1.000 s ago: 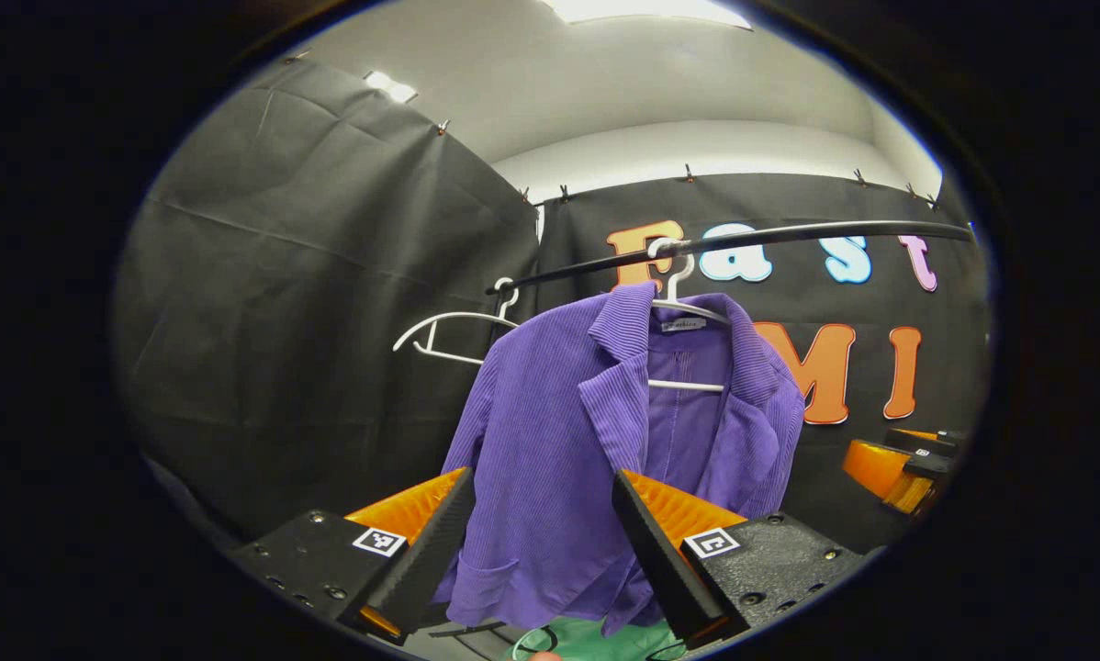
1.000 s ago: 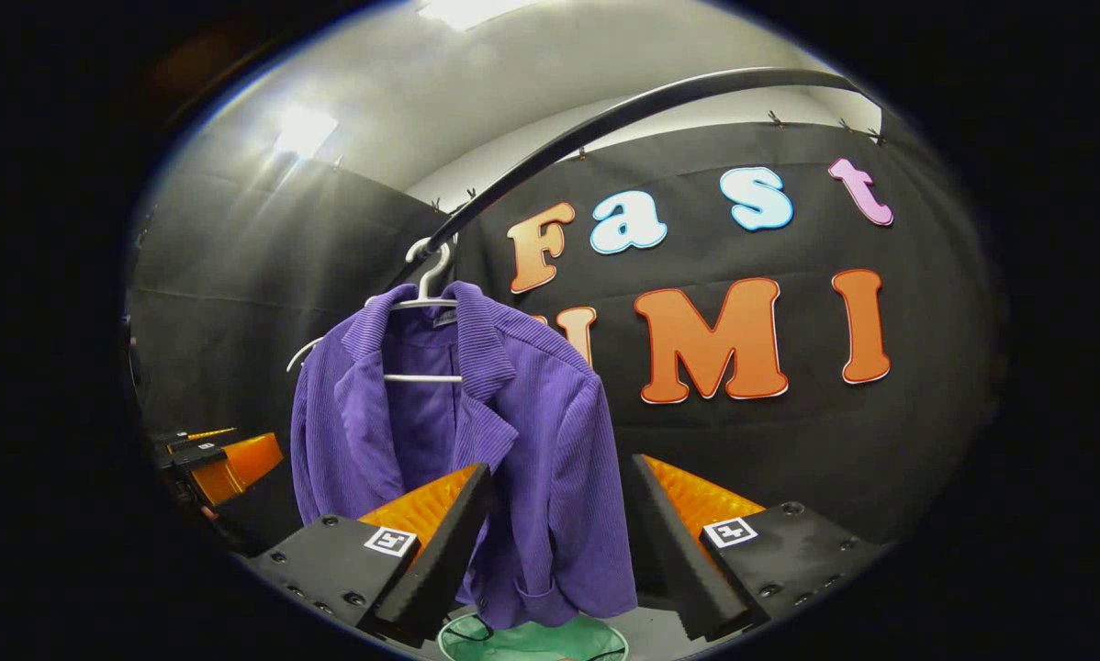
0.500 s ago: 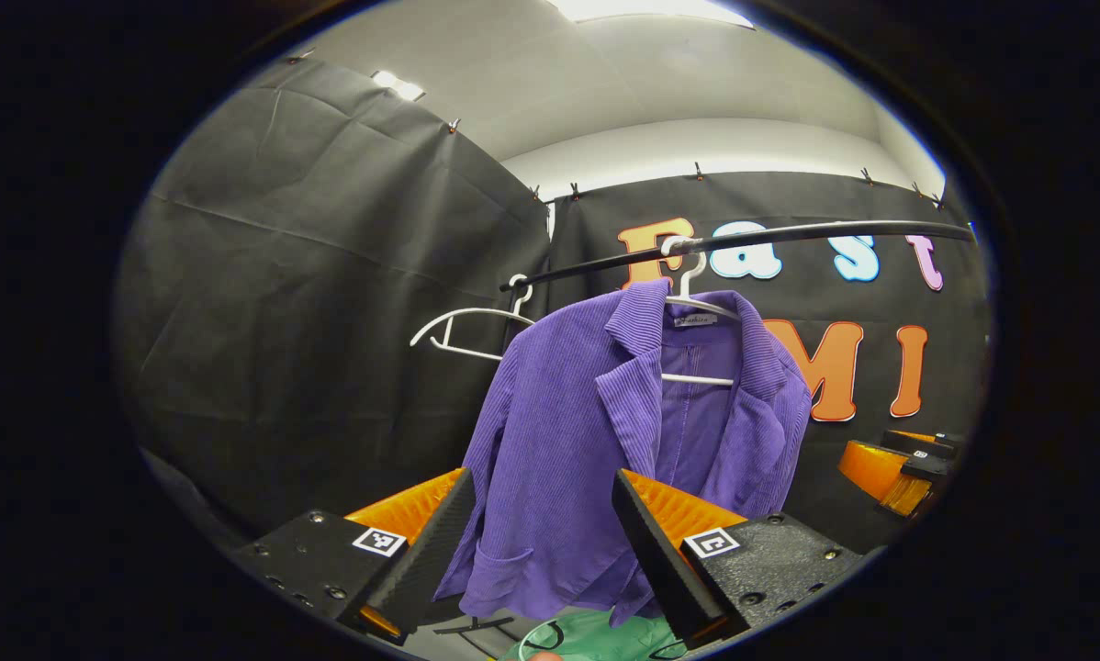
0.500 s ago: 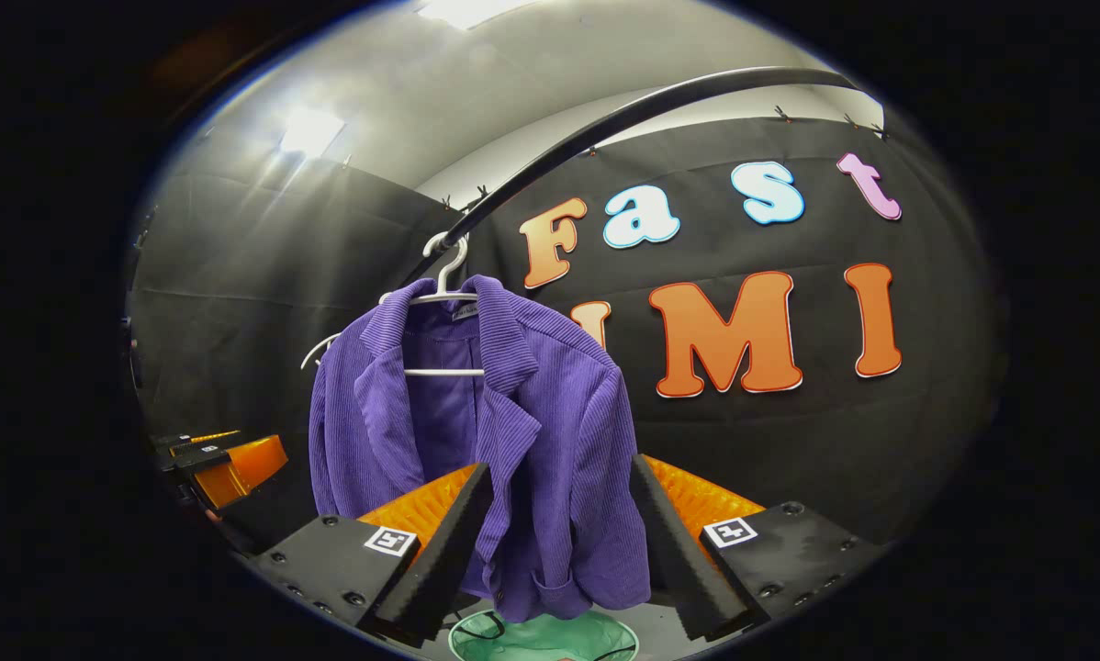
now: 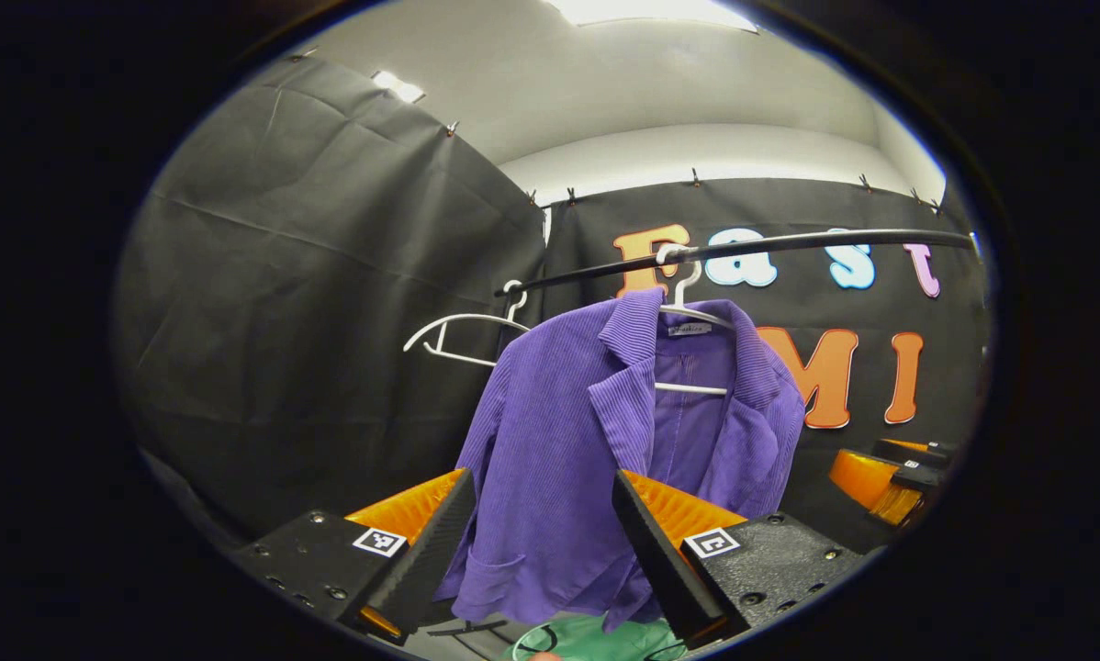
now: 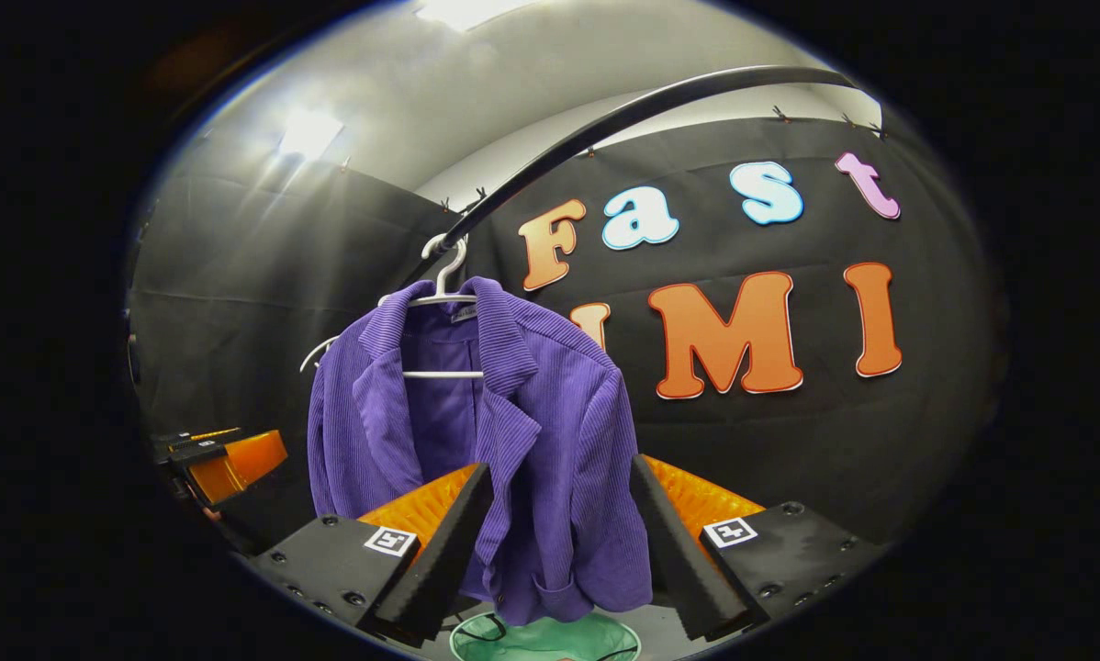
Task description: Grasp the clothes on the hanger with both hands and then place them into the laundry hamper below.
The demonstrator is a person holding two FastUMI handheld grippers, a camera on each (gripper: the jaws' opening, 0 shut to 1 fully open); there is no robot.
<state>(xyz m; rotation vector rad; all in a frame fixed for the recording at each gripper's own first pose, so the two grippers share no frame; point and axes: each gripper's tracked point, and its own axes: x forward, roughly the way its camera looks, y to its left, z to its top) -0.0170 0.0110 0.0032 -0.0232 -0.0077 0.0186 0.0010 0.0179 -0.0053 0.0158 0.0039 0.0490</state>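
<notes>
While the purple ribbed corduroy jacket [image 5: 596, 441] hangs lengthwise on its white wire hanger [image 5: 688, 312] at the black rail's [image 5: 789, 243] left end, we hold left gripper [image 5: 536, 542] and right gripper [image 6: 559, 542] spread wide, empty, facing its flanks, green mesh hamper [image 6: 545, 638] below.

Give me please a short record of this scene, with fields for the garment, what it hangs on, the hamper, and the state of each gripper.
garment: purple jacket, front open, untouched
support: white hanger on black rail
spare item: empty white hanger farther along the rail
hamper: green hamper below the jacket
left gripper: open, facing the jacket, holding nothing
right gripper: open, facing the jacket, holding nothing
task stage: approach, grasp not yet made
</notes>
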